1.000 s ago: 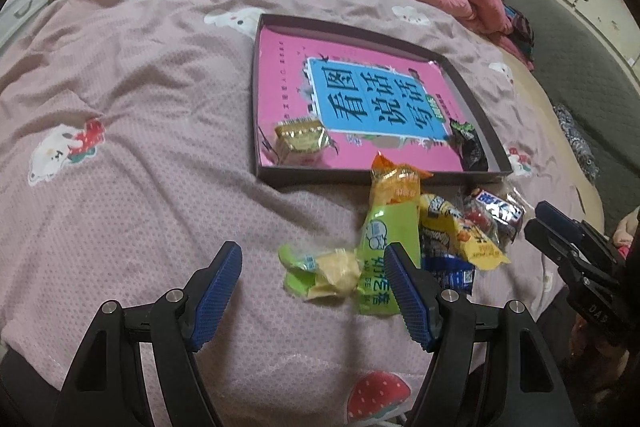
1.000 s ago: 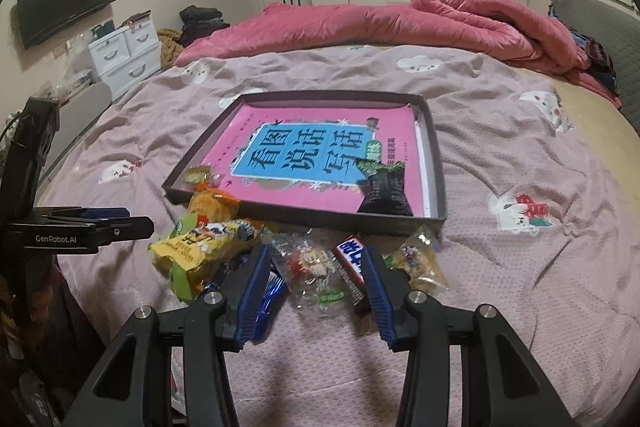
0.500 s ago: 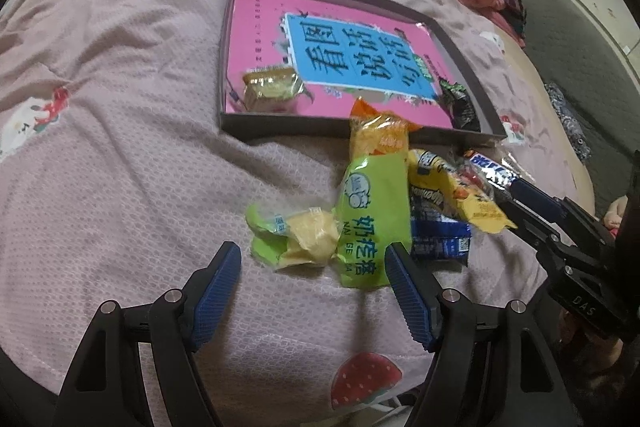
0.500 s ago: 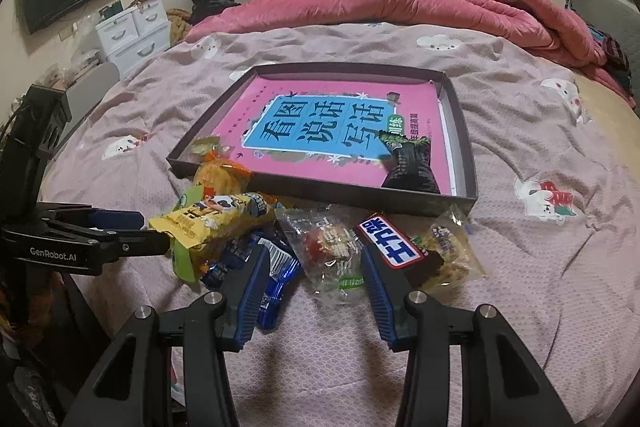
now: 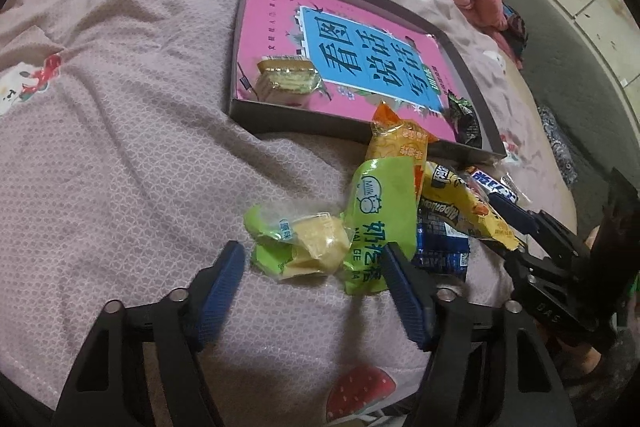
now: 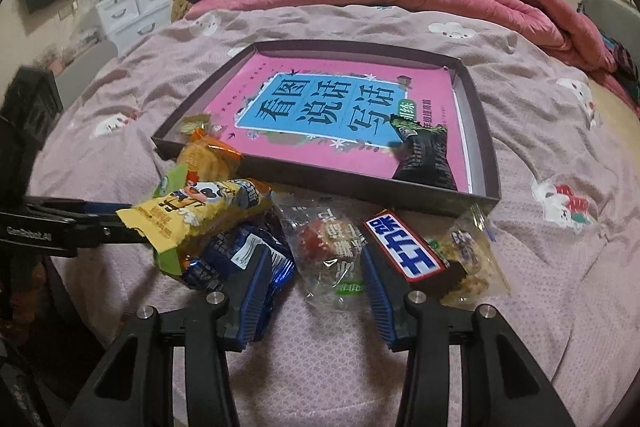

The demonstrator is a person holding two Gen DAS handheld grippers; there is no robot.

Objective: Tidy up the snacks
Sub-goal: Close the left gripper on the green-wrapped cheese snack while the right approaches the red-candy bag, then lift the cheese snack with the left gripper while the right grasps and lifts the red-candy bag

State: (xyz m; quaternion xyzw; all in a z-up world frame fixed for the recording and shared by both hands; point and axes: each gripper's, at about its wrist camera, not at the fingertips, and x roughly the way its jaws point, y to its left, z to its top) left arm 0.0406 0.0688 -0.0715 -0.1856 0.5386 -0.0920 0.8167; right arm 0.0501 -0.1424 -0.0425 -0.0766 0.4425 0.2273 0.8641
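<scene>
A pile of snacks lies on the bed (image 5: 120,115) against the near wall of a shallow dark tray (image 6: 486,131), whose floor is covered by a pink book (image 6: 280,83). The left gripper (image 5: 312,269) points down at the pile's left end; its jaws are closing, with a small green-and-yellow packet (image 5: 300,243) between the blue pads, which do not press on it yet. A long green packet (image 5: 380,223) lies against the right pad. The right gripper (image 6: 316,281) hangs over the pile's right part with its fingers apart around a clear packet (image 6: 328,243), not clamped on it. A blue packet (image 6: 236,255) lies by its left finger and a brown bar (image 6: 408,247) by its right one. A yellow packet (image 6: 200,211) and an orange packet (image 6: 204,155) top the pile. Inside the tray, a gold packet (image 5: 288,79) sits in the near left corner and a dark packet (image 6: 424,159) in the near right corner.
</scene>
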